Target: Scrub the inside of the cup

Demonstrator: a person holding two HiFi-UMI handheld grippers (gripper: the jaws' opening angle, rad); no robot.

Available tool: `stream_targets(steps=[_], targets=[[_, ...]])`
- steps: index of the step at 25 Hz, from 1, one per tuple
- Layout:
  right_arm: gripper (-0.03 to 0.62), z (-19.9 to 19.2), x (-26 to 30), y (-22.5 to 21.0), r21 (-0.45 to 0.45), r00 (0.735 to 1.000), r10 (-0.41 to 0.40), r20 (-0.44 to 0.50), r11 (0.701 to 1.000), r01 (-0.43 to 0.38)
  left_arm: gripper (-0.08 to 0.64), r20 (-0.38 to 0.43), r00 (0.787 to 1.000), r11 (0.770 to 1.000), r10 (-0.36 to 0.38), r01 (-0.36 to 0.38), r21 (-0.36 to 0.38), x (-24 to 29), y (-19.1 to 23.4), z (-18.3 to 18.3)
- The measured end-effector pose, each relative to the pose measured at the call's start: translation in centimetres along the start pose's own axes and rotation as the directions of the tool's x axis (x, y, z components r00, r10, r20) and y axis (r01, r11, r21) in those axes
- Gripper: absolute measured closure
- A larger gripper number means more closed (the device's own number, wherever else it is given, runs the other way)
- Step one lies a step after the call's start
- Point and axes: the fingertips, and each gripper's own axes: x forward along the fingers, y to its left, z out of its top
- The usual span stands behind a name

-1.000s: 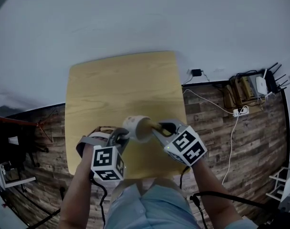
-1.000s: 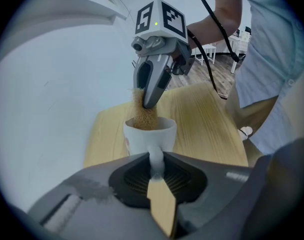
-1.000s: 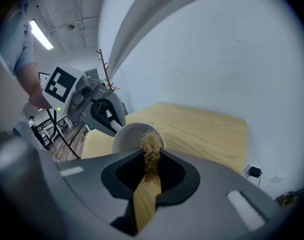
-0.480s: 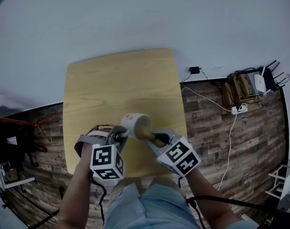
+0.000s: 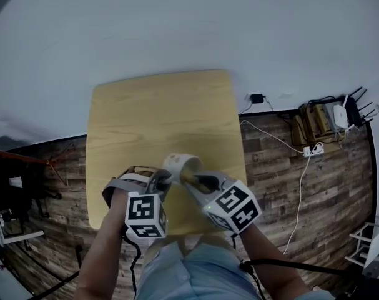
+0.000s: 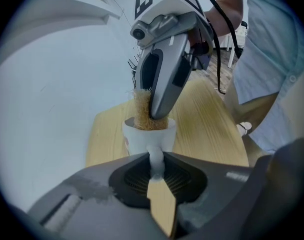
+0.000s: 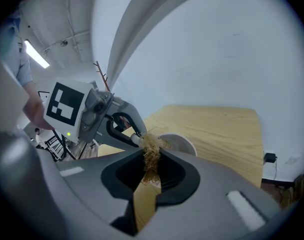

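Near the front edge of the table [image 5: 158,117], pinning the cup [image 5: 180,165] by its handle [image 6: 156,160] with the left gripper [image 5: 162,179], jaws clamped tight to stop any spinning; tipped toward the right side, probably for easier access; right gripper [image 5: 198,181] squeezed shut on the fibrous scrubber [image 6: 141,111], stuffed down into the mouth to reach the inner wall.

Tip of the scrubber [image 6: 140,109] out of sight inside the cup [image 6: 136,141]
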Motion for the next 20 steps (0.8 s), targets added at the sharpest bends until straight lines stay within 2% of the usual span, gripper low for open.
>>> stream_targets(steps=[10, 15, 20], targets=[[0.535, 1.8, -1.0, -2.9, -0.035, 0.997, -0.073, 0.039, 0.997, 0.074, 0.489, 0.003, 1.0, 1.0, -0.008, 0.008, -0.016, -0.1, 0.0, -0.1], [0.535, 1.0, -1.7, -5.0, -0.023, 0.993, -0.116, 0.035, 0.993, 0.117, 0.489, 0.004, 1.0, 1.0, -0.005, 0.005, -0.022, 0.0, 0.0, -0.1], [0.535, -0.6, -2.0, -5.2, -0.017, 0.991, -0.131, 0.002, 0.991, 0.131, 0.489, 0.003, 1.0, 1.0, -0.009, 0.009, -0.029, 0.1, 0.1, -0.2]])
